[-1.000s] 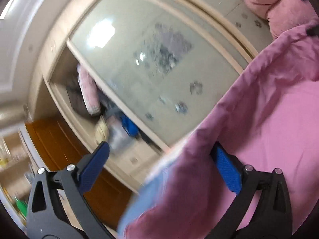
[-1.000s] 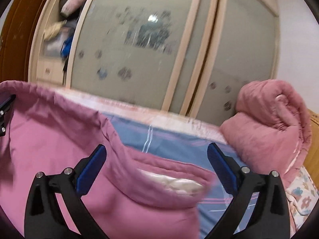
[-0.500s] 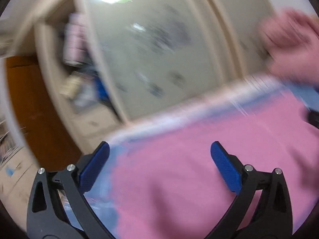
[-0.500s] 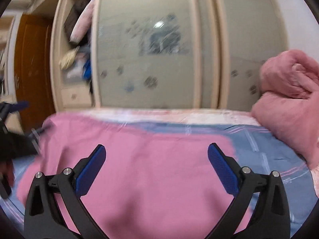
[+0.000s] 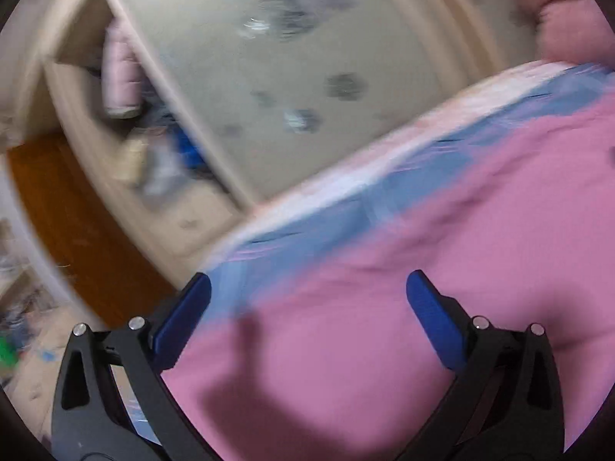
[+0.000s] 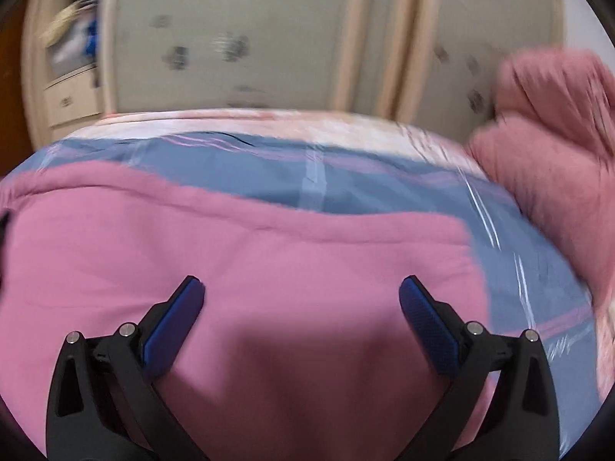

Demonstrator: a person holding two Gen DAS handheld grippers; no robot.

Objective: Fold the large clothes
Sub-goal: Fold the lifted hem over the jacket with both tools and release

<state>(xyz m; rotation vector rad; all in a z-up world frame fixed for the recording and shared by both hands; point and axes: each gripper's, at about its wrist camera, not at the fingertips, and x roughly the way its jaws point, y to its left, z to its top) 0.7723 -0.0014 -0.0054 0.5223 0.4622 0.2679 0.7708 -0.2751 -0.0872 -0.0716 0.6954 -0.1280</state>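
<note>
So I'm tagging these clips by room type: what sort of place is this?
Most likely a home bedroom. A pink garment lies spread on a bed with a blue striped sheet, a rolled pink quilt sits at one end, and a wardrobe with sliding doors stands behind, one side open on stored clothes.

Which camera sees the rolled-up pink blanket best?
The right wrist view: the rolled pink blanket fills its right side, resting on the blue bedsheet, though blurred. The left wrist view catches only a blurry piece of it at the top right corner.
</note>
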